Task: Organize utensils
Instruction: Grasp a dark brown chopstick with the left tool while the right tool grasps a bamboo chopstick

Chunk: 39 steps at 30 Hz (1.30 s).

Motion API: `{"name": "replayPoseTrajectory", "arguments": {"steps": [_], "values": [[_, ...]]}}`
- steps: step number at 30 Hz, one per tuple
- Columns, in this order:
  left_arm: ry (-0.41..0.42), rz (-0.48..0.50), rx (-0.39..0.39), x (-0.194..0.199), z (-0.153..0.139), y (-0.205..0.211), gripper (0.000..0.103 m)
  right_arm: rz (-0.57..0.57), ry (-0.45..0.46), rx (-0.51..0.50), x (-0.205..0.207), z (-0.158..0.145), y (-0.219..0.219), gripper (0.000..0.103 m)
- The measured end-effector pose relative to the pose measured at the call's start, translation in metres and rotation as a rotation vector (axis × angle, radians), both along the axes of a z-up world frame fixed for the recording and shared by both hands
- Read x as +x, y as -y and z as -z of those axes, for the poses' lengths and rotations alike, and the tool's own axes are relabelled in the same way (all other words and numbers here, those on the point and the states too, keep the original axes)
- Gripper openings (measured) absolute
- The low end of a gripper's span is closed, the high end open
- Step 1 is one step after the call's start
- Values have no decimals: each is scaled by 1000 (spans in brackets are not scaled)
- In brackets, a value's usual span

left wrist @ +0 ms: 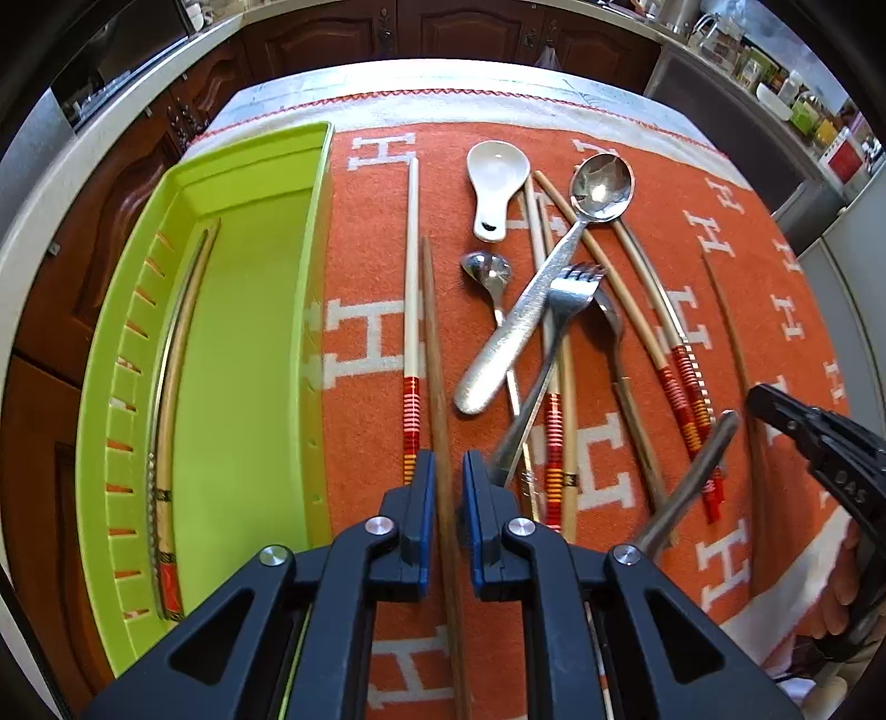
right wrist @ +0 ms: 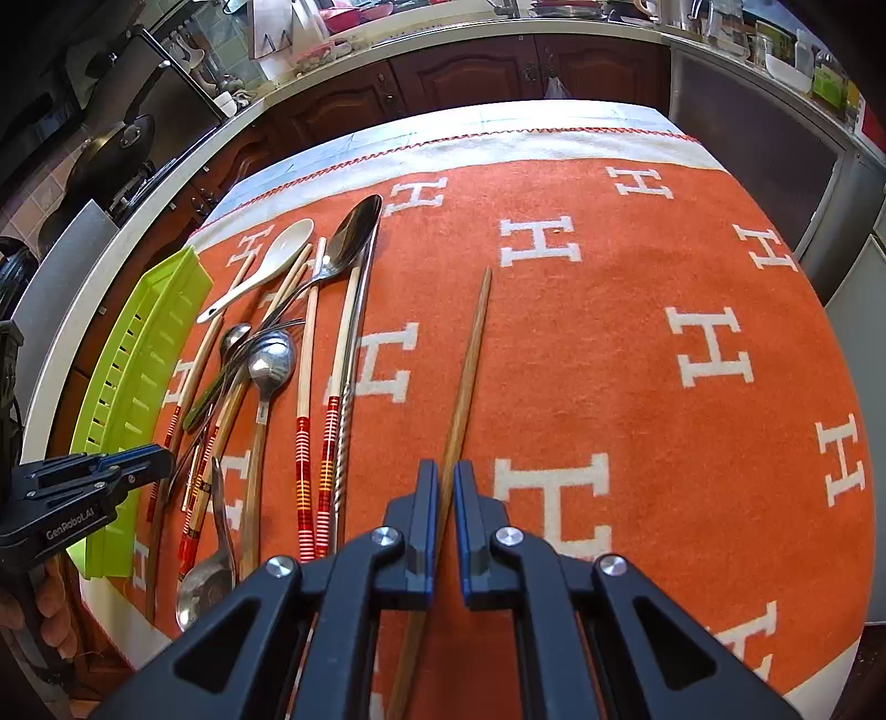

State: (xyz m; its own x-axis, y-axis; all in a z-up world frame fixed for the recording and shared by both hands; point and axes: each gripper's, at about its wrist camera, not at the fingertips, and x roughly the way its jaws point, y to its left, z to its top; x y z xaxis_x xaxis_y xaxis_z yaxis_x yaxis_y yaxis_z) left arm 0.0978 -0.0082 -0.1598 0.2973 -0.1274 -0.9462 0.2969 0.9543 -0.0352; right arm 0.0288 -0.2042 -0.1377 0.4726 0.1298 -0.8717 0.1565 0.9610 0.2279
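Observation:
A brown wooden chopstick [left wrist: 434, 343] lies on the orange cloth, and my left gripper [left wrist: 447, 471] is shut on it beside the lime green tray [left wrist: 260, 310]. A pale chopstick pair [left wrist: 177, 360] lies in that tray. My right gripper [right wrist: 446, 479] is shut on a second brown chopstick [right wrist: 470, 360], which lies apart from the pile. The pile holds a white ceramic spoon [left wrist: 495, 183], a large metal spoon [left wrist: 601, 185], a fork [left wrist: 573, 288] and several red-banded chopsticks [left wrist: 411, 277]. Each view also shows the other gripper: the right gripper [left wrist: 819, 443] and the left gripper [right wrist: 160, 457].
An orange cloth [right wrist: 637, 343] with white H letters covers the table. Its far edge faces dark wooden cabinets [left wrist: 332, 33]. A counter with jars [left wrist: 803, 105] runs at the back right. A person's hand [right wrist: 50, 609] holds the left gripper's handle.

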Motion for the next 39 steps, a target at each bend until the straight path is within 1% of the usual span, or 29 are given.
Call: {"name": "replayPoseTrajectory", "arguments": {"steps": [6, 8, 10, 13, 14, 15, 18, 20, 22, 25, 27, 29, 32, 37, 39], "values": [[36, 20, 58, 4, 2, 9, 9, -1, 2, 3, -1, 0, 0, 5], [47, 31, 84, 3, 3, 14, 11, -4, 1, -3, -1, 0, 0, 6], [64, 42, 112, 0, 4, 19, 12, -11, 3, -15, -1, 0, -2, 6], [71, 45, 120, -4, 4, 21, 10, -19, 8, -33, -1, 0, -4, 6], [57, 44, 104, -4, 4, 21, 5, -22, 9, -37, -2, 0, -5, 6], [55, 43, 93, -6, 4, 21, 5, -24, 9, -42, -2, 0, -5, 6], [65, 51, 93, -8, 4, 21, 5, -32, 12, -56, -2, -1, -7, 6], [61, 37, 67, -6, 4, 17, 5, -32, 12, -56, -2, -1, -7, 6], [57, 7, 15, -5, 4, 10, 4, -26, 9, -48, -2, 0, -6, 6], [55, -21, -25, -6, 4, 4, 4, -5, 1, -14, -1, 0, -2, 5], [30, -33, -71, -8, 1, -1, 4, 16, -12, 22, -1, 0, 3, 5], [46, -30, -97, -14, -8, -6, 4, 34, -15, 62, -3, -1, 7, 0], [79, -23, -112, -19, -23, -9, 4, 53, -11, 94, -7, -8, 11, 0], [102, -35, -166, -24, -44, -21, 4, 61, -12, 98, -10, -12, 10, 0], [121, -39, -169, -26, -53, -27, 4, 42, -11, 132, -9, -12, 9, 0]]}}
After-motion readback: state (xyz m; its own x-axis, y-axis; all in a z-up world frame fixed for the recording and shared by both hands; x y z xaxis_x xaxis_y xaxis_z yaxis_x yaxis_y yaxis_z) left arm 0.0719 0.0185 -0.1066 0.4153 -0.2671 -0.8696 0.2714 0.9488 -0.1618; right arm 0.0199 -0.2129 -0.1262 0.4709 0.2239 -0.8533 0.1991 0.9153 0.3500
